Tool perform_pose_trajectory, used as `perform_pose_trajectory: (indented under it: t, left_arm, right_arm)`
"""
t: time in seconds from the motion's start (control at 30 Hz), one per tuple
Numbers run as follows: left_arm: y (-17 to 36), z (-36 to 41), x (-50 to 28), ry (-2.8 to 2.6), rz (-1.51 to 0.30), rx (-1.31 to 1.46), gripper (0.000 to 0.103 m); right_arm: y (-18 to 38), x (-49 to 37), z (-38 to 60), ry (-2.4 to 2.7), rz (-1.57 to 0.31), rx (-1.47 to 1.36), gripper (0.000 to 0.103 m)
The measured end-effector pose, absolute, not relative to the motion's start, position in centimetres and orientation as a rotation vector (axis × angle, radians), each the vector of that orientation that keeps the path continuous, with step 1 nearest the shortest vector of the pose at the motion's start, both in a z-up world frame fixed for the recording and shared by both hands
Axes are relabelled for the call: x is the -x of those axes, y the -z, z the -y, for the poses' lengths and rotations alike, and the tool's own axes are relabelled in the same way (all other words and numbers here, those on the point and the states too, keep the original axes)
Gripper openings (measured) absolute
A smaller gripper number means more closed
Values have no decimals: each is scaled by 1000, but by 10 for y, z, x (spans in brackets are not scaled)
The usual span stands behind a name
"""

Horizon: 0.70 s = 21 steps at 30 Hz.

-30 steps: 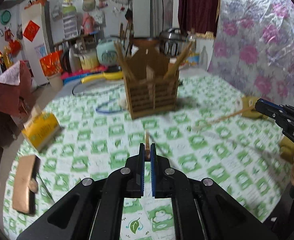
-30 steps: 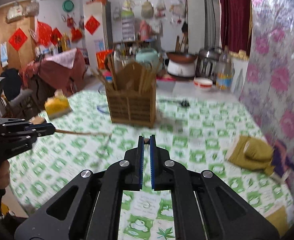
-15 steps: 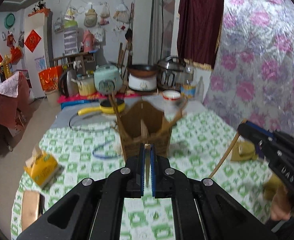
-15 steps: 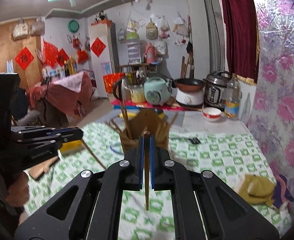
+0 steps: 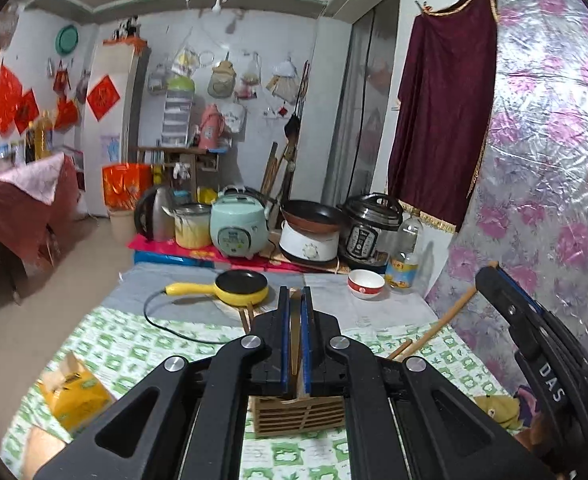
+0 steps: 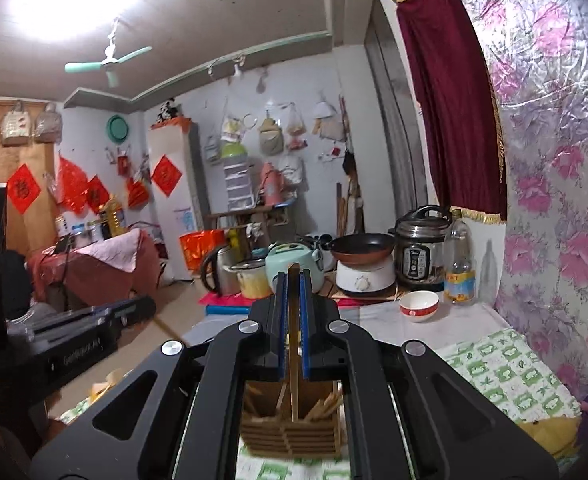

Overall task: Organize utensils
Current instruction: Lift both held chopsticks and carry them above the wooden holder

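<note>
The slatted wooden utensil holder (image 6: 292, 428) on the green-checked worktop (image 5: 134, 344) already carries several sticks; the left hand-held gripper (image 5: 294, 344) is clamped on one thin wooden chopstick (image 5: 294, 332), the right hand-held gripper (image 6: 292, 324) on another chopstick (image 6: 293, 344), both seemingly above the holder with open room around; dropping them in remains.

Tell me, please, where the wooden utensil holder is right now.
In both wrist views the wooden utensil holder stands on the green checked tablecloth, low in the middle, just below the shut right gripper.
</note>
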<state>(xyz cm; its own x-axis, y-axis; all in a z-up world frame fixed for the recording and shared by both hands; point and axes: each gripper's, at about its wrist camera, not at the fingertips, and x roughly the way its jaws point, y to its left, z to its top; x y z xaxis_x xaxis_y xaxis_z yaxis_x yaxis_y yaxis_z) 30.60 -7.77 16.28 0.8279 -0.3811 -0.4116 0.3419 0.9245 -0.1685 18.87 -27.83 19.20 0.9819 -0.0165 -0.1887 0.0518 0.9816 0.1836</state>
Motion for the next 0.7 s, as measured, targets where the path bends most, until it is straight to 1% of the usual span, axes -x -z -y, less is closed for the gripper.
perform_pose_trajectory:
  t: [0.17,0.37,0.7]
  left_arm:
    - [-137,87,-333,380,-509,57,6]
    - [-116,84,-353,372,-568,57,6]
    - [-116,80,-353,365,-564,67,6]
  right_arm:
    - [-171,-221,278,35,-208,-184,6]
    - [-153,-240,280,30,-262,-190,6]
    - [-148,-245,286,22,-284,-203,6]
